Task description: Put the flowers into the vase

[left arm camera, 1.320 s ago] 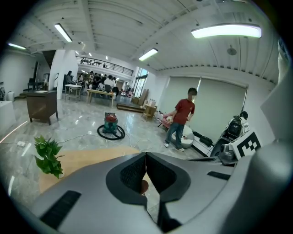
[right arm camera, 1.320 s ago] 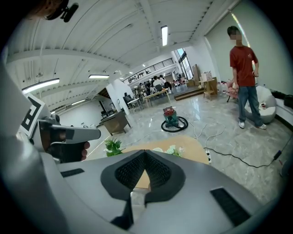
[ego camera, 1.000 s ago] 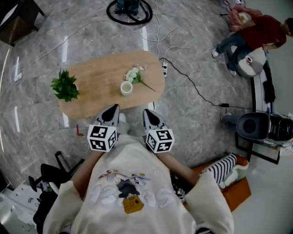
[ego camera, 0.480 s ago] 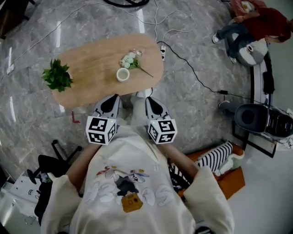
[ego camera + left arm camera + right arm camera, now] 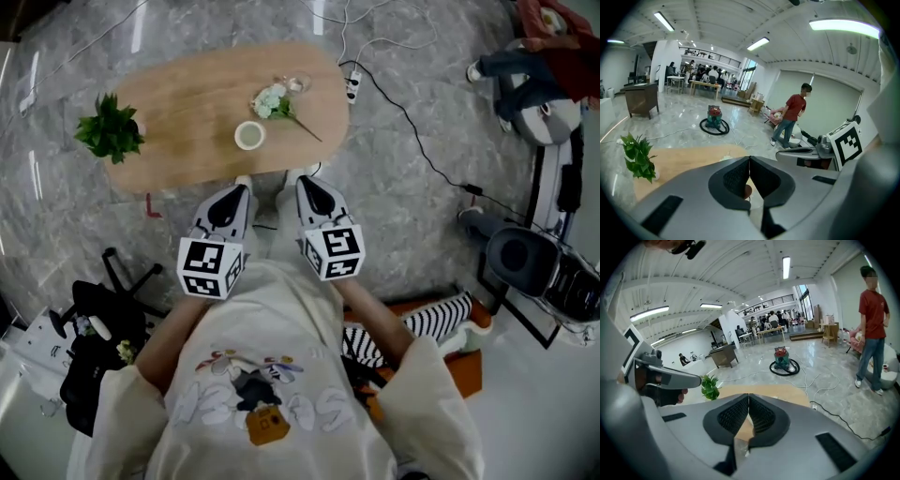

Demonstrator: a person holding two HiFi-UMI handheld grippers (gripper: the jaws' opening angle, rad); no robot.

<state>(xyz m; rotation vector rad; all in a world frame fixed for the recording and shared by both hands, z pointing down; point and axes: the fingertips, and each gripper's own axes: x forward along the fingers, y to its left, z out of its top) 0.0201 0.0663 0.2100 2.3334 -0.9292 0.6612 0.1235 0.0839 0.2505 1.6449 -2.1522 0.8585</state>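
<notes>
On the oval wooden table stands a small white vase, and a bunch of pale flowers with a long stem lies just behind it to the right. Both grippers hover side by side short of the table's near edge, away from vase and flowers. My left gripper is shut with nothing in it. My right gripper is shut and holds nothing either.
A green potted plant stands at the table's left end. A power strip and cables lie on the floor to the right. A person in red stands farther off. A black chair is at lower left.
Both grippers have come forward and sunk a little toward the table's near edge. The table with vase and flowers sits higher in the head view.
</notes>
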